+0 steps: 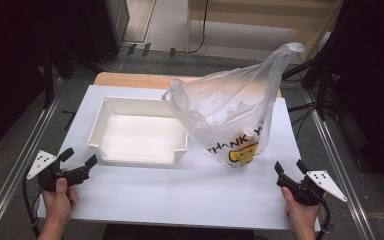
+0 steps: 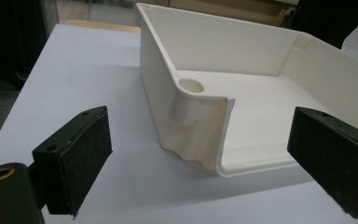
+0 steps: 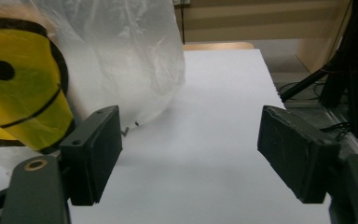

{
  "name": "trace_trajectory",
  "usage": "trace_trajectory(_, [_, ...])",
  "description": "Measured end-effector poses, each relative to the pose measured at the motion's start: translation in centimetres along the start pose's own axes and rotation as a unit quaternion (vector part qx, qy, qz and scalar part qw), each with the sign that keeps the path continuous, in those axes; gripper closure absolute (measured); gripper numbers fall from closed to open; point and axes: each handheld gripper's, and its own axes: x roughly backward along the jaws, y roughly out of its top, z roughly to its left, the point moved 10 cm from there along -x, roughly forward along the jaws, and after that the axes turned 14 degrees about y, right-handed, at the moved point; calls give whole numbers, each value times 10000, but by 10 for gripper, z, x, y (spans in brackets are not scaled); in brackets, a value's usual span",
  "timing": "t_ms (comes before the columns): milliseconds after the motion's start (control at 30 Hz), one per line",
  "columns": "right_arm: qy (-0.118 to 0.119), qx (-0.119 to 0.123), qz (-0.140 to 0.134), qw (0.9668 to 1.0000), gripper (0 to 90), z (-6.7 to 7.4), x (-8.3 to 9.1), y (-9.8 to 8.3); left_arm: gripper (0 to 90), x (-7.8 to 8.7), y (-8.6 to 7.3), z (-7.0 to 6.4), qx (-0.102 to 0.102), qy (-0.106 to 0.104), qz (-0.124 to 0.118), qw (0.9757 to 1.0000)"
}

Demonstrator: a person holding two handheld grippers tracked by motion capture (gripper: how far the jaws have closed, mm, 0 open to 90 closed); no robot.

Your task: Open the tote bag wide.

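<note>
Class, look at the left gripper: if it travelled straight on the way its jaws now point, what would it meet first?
Most likely the near corner of the white tray, which lies dead ahead of the open left gripper; the gap is hard to judge.

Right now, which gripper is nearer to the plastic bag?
Right. The right gripper sits just off the plastic bag at its near right side, jaws open. The left gripper is across the table, beside the white tray.
</note>
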Motion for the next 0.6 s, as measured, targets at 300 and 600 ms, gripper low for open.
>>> trace_trajectory(300, [334, 68, -64, 9994, 251, 31, 2, 30, 146, 7, 12, -11, -41, -188, -49, 9998])
trace_trajectory(600, [767, -9, -18, 9971, 218, 61, -8, 58, 159, 12, 35, -52, -278, -793, -31, 9965])
